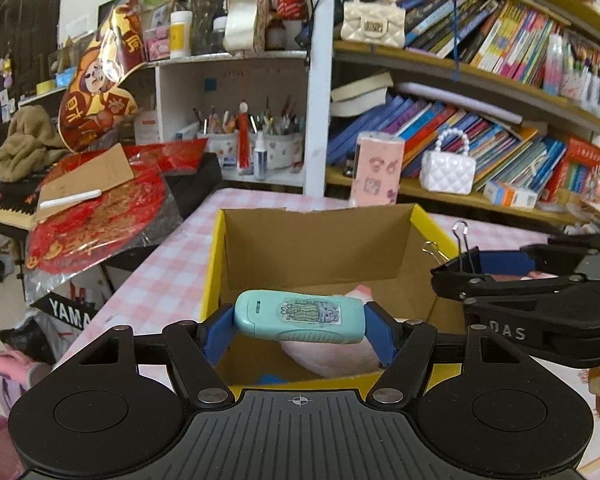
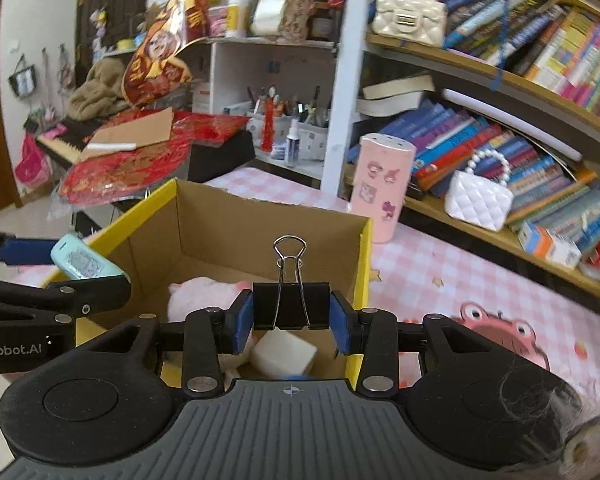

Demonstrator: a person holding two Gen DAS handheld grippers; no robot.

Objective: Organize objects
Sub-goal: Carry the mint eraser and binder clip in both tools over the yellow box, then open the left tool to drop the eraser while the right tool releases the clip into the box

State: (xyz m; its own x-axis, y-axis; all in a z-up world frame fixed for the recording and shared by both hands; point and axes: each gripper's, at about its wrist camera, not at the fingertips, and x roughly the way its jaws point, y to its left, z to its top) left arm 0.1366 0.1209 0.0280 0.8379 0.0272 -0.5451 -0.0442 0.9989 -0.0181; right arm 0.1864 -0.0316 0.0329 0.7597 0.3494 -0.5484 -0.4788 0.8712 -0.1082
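Where the left wrist view looks forward, the left gripper [image 1: 299, 322] has its jaws clamped on a teal device [image 1: 298, 318] above the open cardboard box [image 1: 216, 264] on the worktop [image 1: 156, 280]. From the right wrist view, the right gripper [image 2: 291, 318] has its jaws clenched on a black binder clip [image 2: 291, 304] over the same box, where a pink plush [image 2: 204, 294] and a white block [image 2: 284, 354] lie.

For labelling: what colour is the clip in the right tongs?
Black clip with silver wire handles; clearest in the right wrist view.

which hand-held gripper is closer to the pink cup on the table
Right. The right hand-held gripper is at the box side nearest the pink cup; the left hand-held gripper is farther left.
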